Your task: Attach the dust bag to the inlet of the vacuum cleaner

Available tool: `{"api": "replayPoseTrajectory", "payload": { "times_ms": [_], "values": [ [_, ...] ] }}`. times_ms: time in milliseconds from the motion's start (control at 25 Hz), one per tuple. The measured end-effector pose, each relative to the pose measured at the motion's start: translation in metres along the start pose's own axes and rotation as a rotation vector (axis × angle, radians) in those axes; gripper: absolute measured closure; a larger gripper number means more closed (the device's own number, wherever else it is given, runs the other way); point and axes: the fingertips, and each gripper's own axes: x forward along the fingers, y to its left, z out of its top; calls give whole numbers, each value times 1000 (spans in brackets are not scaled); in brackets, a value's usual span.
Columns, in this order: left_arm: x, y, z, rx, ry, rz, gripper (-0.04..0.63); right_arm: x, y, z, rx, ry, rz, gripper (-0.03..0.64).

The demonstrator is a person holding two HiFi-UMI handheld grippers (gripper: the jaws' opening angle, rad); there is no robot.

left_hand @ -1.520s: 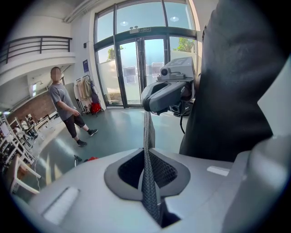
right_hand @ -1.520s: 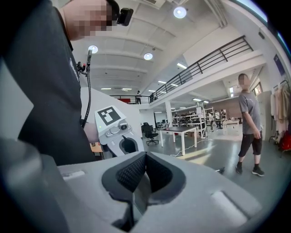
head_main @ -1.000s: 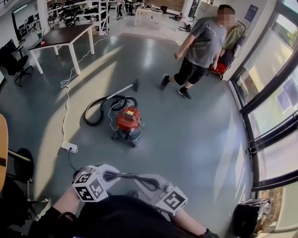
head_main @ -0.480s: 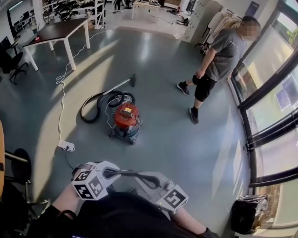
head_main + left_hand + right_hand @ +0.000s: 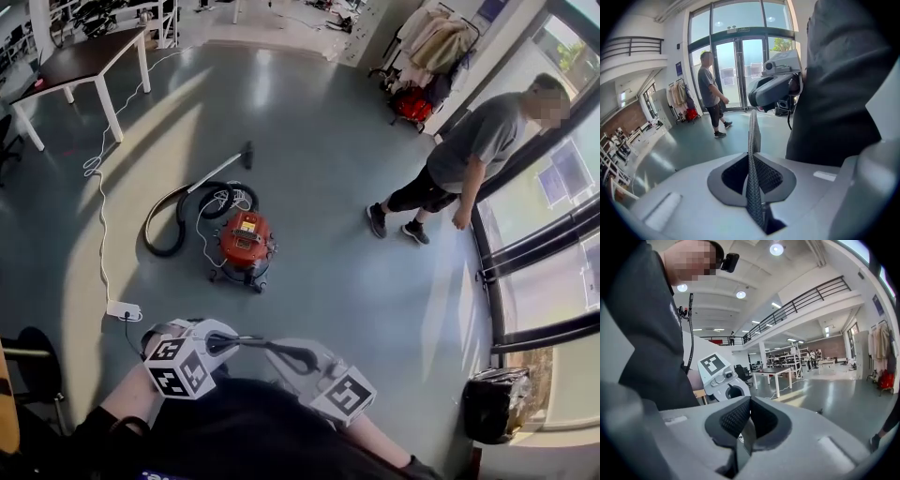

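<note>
The red canister vacuum cleaner (image 5: 246,246) stands on the grey floor ahead, with its black hose (image 5: 164,225) coiled to its left and the wand (image 5: 217,171) lying behind it. No dust bag shows in any view. Both grippers are held close to the person's body at the bottom of the head view, tips toward each other. My left gripper (image 5: 246,346) (image 5: 752,123) is shut, its ribbed pads pressed together with nothing seen between them. My right gripper (image 5: 298,357) (image 5: 750,405) is shut too, and empty. Neither is near the vacuum.
A person in a grey shirt (image 5: 478,150) stands by the glass wall at the right. A power strip (image 5: 124,310) and its white cable lie left of the vacuum. A table (image 5: 80,61) stands far left, a black bin (image 5: 497,405) at lower right, and a clothes rack (image 5: 431,42) at the back.
The person in the grey shirt has walked right, toward the windows. The vacuum has shifted left in the head view. Both grippers stay shut and close to the body.
</note>
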Motion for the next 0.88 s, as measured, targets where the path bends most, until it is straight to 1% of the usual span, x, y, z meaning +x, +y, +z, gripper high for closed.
{"api": "replayPoseTrajectory", "payload": {
  "times_ms": [200,480,640,880],
  "values": [
    [-15,34,-21,49,-19,-51,555,41,-17,19,-3,11,-73,624],
    [-29,63,-47,93,-23,-98,555,77,-38,31,-11,47,-165,624],
    [-31,72,-54,93,-21,-114,555,91,-46,30,-7,58,-177,624],
    [-23,78,-52,68,-24,-121,555,96,-61,23,-5,62,-157,624]
  ]
}}
